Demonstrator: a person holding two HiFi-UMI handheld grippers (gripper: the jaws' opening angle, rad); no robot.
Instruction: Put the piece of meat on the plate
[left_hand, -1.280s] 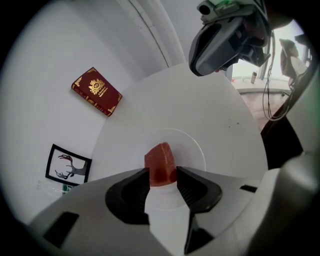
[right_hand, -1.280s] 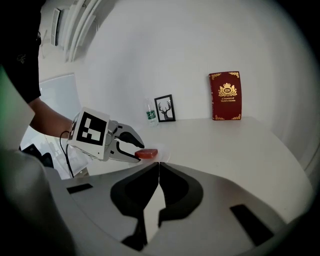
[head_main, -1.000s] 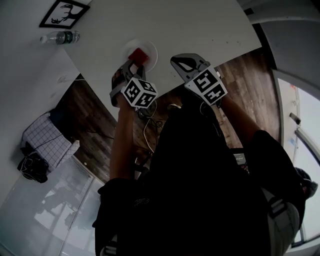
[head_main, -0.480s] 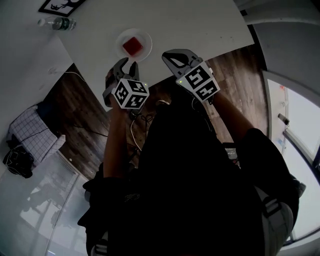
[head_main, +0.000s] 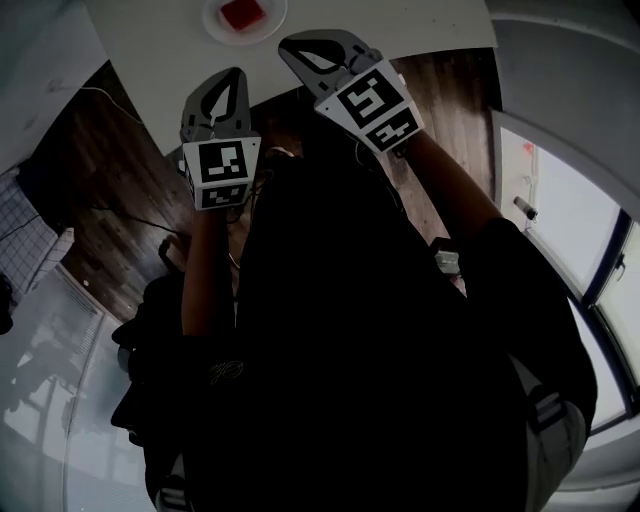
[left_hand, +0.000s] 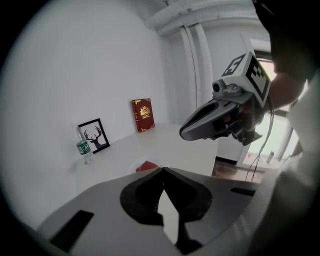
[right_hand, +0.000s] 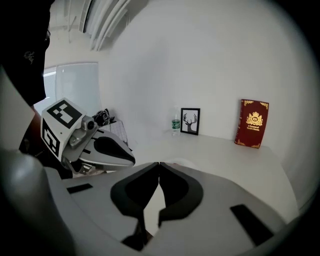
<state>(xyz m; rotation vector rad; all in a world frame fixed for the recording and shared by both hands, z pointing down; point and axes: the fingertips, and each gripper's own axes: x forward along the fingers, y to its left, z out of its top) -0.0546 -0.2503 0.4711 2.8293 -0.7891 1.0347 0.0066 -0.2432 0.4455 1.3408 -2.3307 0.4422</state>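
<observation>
The red piece of meat (head_main: 242, 14) lies on the small white plate (head_main: 214, 24) on the white table, at the top edge of the head view. Both grippers hang off the table's near edge, apart from the plate. My left gripper (head_main: 238, 72) has just been closing and now stands shut with nothing between its jaws; over its tips (left_hand: 162, 169) a corner of the meat (left_hand: 146, 165) shows. My right gripper (head_main: 284, 43) is also shut and empty, with its tips (right_hand: 159, 163) meeting. Each gripper appears in the other's view, the right gripper (left_hand: 220, 117) and the left gripper (right_hand: 95, 146).
On the white table (head_main: 400, 30) by the wall stand a water bottle (left_hand: 84, 148), a framed deer picture (left_hand: 94, 135) and a red book (left_hand: 143, 115). Dark wooden floor (head_main: 80, 170) lies below the table's edge, with cables on it.
The left gripper was at the plate with the meat at its open jaws; the meat now lies on the plate. Both grippers have drawn back and up, and the left one has shut.
</observation>
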